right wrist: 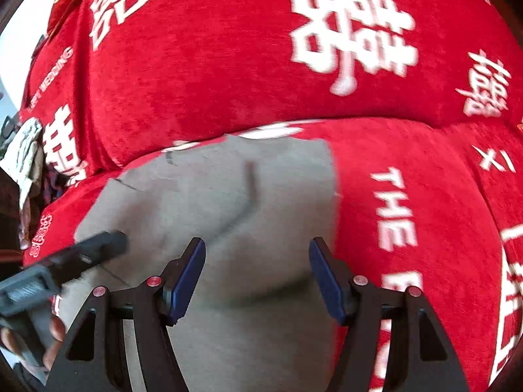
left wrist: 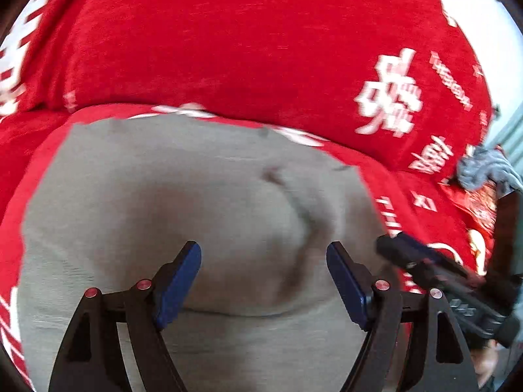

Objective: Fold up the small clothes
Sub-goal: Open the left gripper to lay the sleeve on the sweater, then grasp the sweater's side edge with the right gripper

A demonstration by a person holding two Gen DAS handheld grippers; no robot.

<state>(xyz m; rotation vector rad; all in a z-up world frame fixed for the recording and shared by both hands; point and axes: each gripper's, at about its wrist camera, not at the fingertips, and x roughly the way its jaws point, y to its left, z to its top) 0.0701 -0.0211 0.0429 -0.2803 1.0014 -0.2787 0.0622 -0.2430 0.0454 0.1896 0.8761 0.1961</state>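
A grey garment (left wrist: 183, 202) lies spread flat on a red sofa seat, with a curved crease near its middle. It also shows in the right wrist view (right wrist: 209, 196). My left gripper (left wrist: 264, 281) is open just above the garment's near part, with nothing between its blue pads. My right gripper (right wrist: 257, 276) is open above the garment's right half, also empty. The right gripper's dark body (left wrist: 444, 281) shows at the right of the left wrist view. The left gripper's body (right wrist: 65, 268) shows at the left of the right wrist view.
The sofa cover (right wrist: 408, 196) is red with white characters and words, and its backrest (left wrist: 228, 39) rises right behind the garment. A crumpled grey cloth (left wrist: 487, 166) lies at the sofa's right end. A pale crumpled item (right wrist: 26, 156) sits at the far left.
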